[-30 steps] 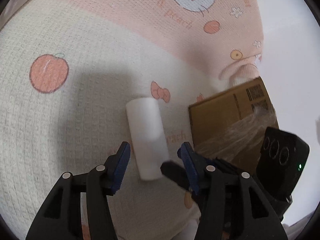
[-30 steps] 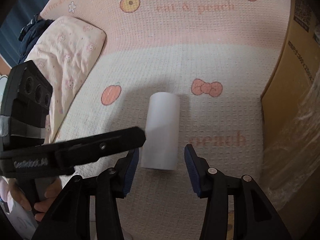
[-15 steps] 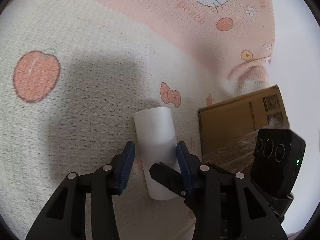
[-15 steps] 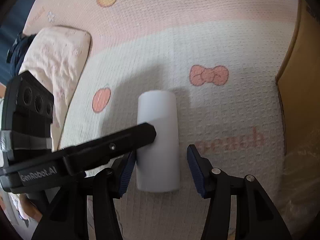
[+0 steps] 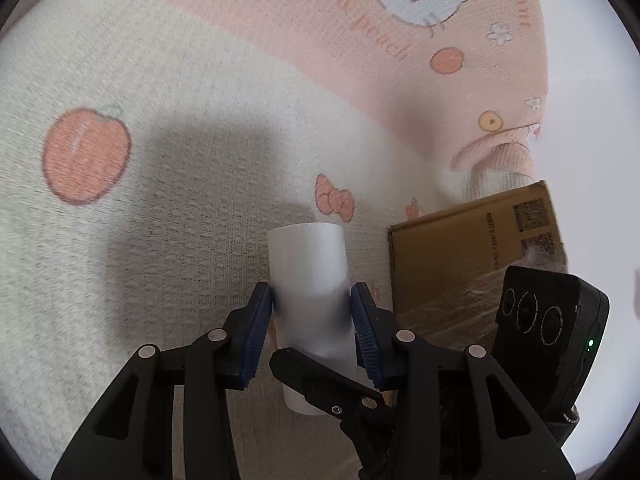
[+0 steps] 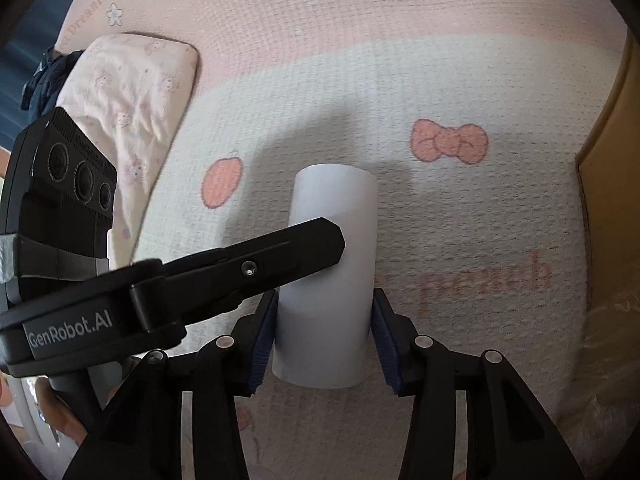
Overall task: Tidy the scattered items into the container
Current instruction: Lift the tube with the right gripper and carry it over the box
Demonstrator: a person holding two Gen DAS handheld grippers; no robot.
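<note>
Both hand-held grippers sit low in their frames, each straddling the same white roll. In the left wrist view the left gripper (image 5: 312, 312) has its blue pads pressed against the flanks of the white roll (image 5: 310, 304) at about mid-length, so it is clamped on the roll. Across the lower middle of that frame one black finger of the right gripper (image 5: 320, 380) crosses the roll's near end. In the right wrist view the right gripper (image 6: 326, 336) flanks the near end of the white roll (image 6: 332, 280); its jaws are closing, the left pad seems to touch the paper and a thin gap shows at the right pad, so I judge the grip not yet firm. One finger of the left gripper (image 6: 240, 264) slants in from the left edge over the roll's middle.

Gripping at two places along its length probably keeps the light, round roll from rolling or slipping on the soft blanket (image 6: 460, 208) when lifted.

Farther off, the cardboard box (image 5: 472, 256), presumably the container, stands at centre right, near the roll but apart from it. A pillow (image 6: 132, 92) lies at upper left.
</note>
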